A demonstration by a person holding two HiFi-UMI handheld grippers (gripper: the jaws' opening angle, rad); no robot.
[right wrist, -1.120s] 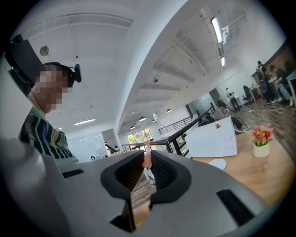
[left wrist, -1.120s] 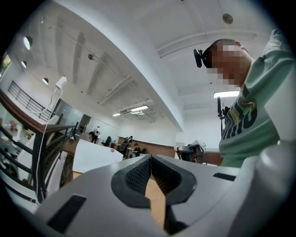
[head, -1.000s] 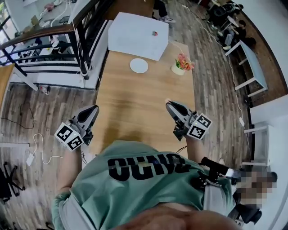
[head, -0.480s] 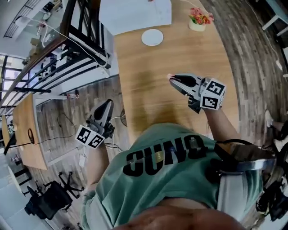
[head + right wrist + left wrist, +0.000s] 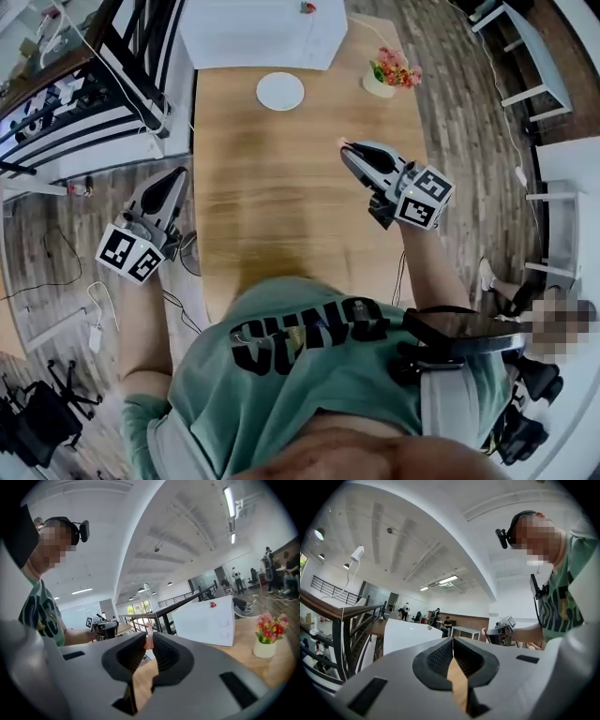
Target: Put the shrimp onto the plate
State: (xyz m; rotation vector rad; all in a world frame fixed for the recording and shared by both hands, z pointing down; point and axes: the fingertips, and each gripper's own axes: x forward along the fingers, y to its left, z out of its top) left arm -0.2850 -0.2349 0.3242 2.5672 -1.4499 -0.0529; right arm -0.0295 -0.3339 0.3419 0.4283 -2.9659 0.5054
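Your right gripper (image 5: 347, 148) pinches the shrimp (image 5: 149, 641); your left gripper (image 5: 177, 176) is pressed together, empty. Next, carry the shrimp over the plate (image 5: 280, 91).

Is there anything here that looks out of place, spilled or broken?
Nothing stands out. The plate lies flat and bare on the table, the flower pot stands upright, and the right claw holds the shrimp above the table. Nothing looks spilled or broken.
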